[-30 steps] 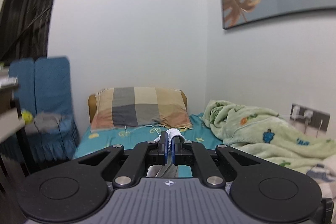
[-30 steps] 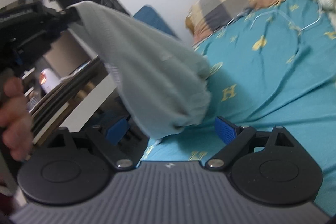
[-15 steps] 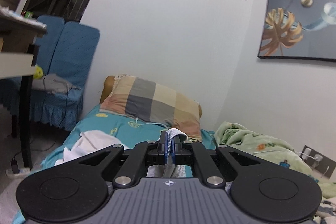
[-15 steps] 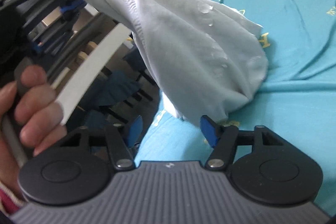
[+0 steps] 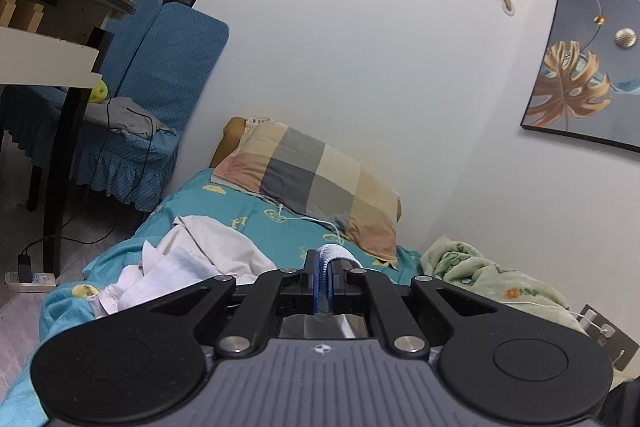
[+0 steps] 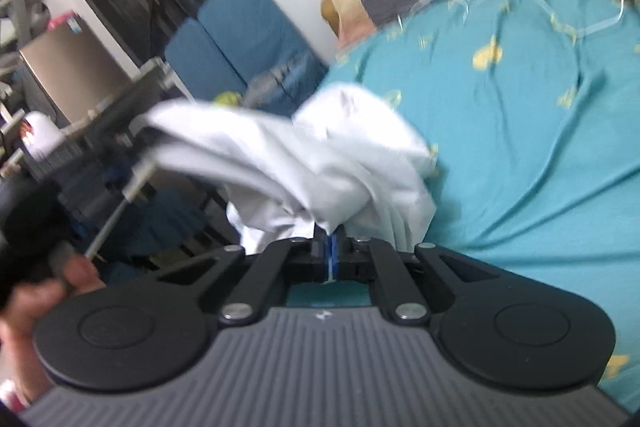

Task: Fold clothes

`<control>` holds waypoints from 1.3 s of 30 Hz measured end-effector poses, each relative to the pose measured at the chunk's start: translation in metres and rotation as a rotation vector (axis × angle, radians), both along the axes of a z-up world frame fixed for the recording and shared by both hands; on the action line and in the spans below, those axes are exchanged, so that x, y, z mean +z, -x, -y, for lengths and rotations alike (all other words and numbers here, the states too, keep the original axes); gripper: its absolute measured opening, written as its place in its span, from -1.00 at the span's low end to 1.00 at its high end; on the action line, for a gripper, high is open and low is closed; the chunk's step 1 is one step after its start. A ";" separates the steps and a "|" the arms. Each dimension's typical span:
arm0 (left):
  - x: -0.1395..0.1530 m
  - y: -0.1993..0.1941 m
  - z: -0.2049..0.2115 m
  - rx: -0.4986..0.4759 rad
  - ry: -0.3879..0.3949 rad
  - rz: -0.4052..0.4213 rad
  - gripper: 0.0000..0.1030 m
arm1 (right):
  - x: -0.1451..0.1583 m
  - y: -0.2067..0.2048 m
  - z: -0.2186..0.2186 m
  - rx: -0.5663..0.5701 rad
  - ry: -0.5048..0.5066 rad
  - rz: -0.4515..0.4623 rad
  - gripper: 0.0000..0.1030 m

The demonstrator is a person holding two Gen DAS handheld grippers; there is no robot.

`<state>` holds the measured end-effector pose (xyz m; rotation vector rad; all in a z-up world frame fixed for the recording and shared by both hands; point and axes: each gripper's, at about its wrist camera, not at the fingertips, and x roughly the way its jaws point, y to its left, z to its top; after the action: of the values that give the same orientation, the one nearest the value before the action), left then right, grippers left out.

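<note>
A white garment [image 6: 304, 163] hangs in the air over the teal bed sheet [image 6: 520, 131], stretched between my two grippers. My right gripper [image 6: 330, 247] is shut on a bunched lower part of it. My left gripper [image 5: 323, 267] is shut on a ribbed white hem of the garment [image 5: 334, 253]; it also shows at the left of the right wrist view [image 6: 128, 143], blurred, holding the garment's other end. More white clothes [image 5: 188, 263] lie in a pile on the bed's near left edge.
A checked pillow [image 5: 312, 187] lies at the head of the bed. A green blanket [image 5: 492, 279] is bunched at the right. A blue covered chair [image 5: 152, 99] and a desk [image 5: 60, 39] stand left of the bed. A power strip [image 5: 28, 277] lies on the floor.
My right gripper was open below the hanging garment and has now shut on its lower part. My left gripper kept its hold and swung to the left and down.
</note>
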<state>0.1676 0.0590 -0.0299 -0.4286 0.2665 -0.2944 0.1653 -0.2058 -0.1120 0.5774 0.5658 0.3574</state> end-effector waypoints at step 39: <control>-0.036 -0.011 0.077 -0.245 0.050 -0.186 -0.92 | 0.042 0.002 0.098 -0.024 0.285 -0.016 0.17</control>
<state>0.1784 -0.0177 -0.0662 -0.4737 0.4962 -0.5028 0.1631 -0.3034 -0.0702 0.3130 0.6119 0.2436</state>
